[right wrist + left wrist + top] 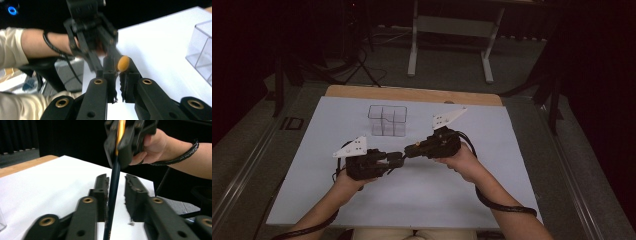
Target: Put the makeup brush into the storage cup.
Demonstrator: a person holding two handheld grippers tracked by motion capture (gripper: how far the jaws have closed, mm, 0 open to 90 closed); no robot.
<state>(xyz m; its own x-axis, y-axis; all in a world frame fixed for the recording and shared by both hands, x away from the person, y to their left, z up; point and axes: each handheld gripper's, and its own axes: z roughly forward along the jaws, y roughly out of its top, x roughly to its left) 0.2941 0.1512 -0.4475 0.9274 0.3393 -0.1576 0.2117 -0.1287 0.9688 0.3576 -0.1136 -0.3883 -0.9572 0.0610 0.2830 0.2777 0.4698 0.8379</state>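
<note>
A slim dark pencil-like stick with an orange rounded end cap (123, 63) is held in the air above the table, passing between the two pairs of tongs. In the left gripper view its dark shaft (113, 192) runs down through the gap between the left tongs (117, 185), close against one jaw; those jaws stand spread, and whether the shaft touches the pad cannot be told. Its upper end, showing an orange stripe, sits clamped in the right tongs (119, 147), which come in from above with a hand behind them. In the right gripper view the orange cap pokes up just past the tips of the right tongs (117, 72), whose jaws are pressed nearly together on the stick. From the high view the left tongs (398, 161) and the right tongs (408, 150) meet tip to tip over the middle of the white sheet covering the table (337, 125). Behind them, well apart, stands a clear plastic box divided into square compartments (387, 120).
</note>
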